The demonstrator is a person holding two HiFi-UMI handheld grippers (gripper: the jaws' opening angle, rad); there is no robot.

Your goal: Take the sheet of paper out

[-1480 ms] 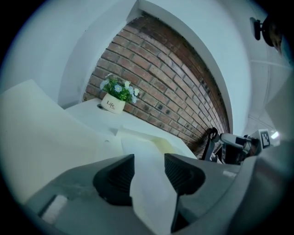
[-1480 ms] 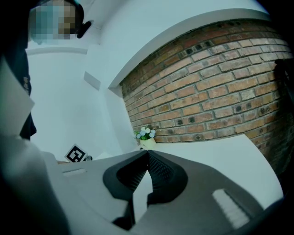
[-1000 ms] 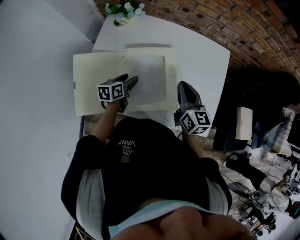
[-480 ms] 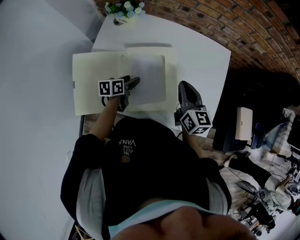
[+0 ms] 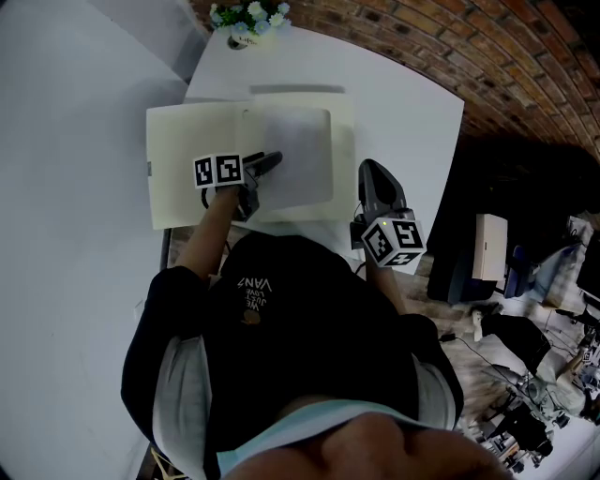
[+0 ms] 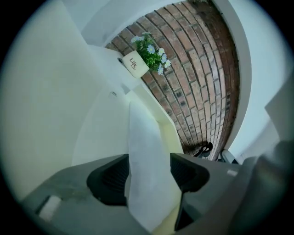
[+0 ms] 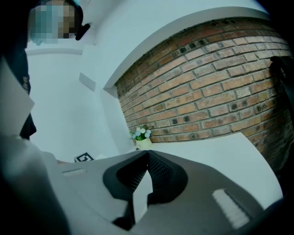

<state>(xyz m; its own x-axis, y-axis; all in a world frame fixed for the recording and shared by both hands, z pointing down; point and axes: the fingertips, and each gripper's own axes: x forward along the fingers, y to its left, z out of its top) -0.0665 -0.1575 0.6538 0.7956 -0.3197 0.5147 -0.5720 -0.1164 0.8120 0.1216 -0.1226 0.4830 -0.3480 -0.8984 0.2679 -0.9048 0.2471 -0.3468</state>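
A cream folder (image 5: pixel 192 159) lies open on the white table (image 5: pixel 403 103). A pale sheet of paper (image 5: pixel 300 155) rests on its right half. My left gripper (image 5: pixel 267 164) sits at the sheet's near-left edge. In the left gripper view the sheet (image 6: pixel 147 156) rises between the wide-open jaws of this gripper (image 6: pixel 149 172), and the dark pads (image 6: pixel 112 176) stand clear of it on both sides. My right gripper (image 5: pixel 367 171) hovers over bare table just right of the folder. Its jaws meet tip to tip (image 7: pixel 148 156) with nothing in them.
A small pot of flowers (image 5: pixel 246 21) stands at the table's far edge, by the brick wall (image 5: pixel 450 37). The table ends at the right, where a box (image 5: pixel 487 246) and loose clutter lie on the floor. The person's dark torso fills the near foreground.
The left gripper has rolled about its own axis and shifted slightly left, its marker cube turning, with the jaws a little wider around the sheet. The right gripper has stayed put.
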